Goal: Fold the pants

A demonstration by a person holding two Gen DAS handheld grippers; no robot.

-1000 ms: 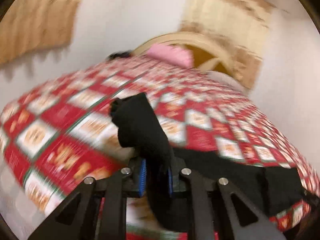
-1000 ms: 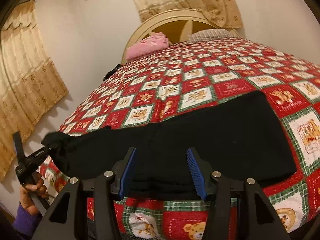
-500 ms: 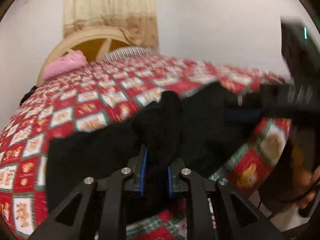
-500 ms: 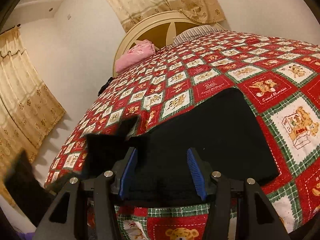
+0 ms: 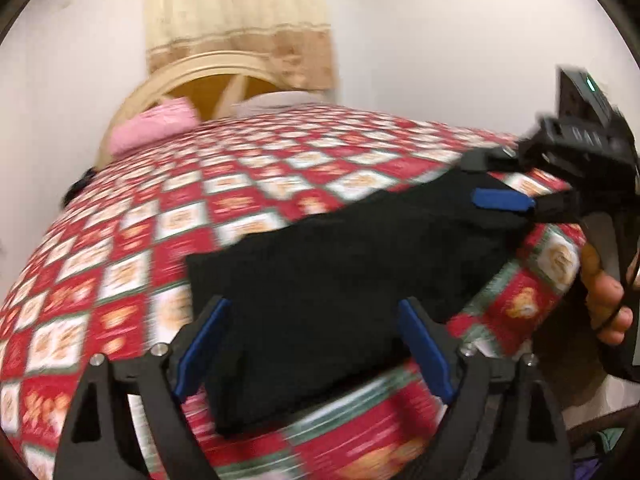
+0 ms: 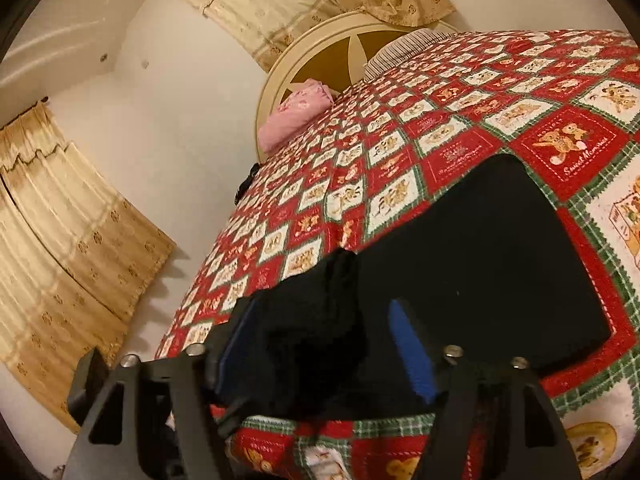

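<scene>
The black pants (image 5: 352, 264) lie folded over on the quilt (image 5: 168, 216) near the foot edge of the bed. The left gripper (image 5: 316, 344) hovers over their near edge, its jaws opening wide with cloth below but not pinched. The right gripper (image 6: 328, 344), held by a hand (image 5: 608, 300) at the far end of the pants, has jaws opening too, a bunched fold of pants lying loose between its blue pads (image 6: 412, 352).
</scene>
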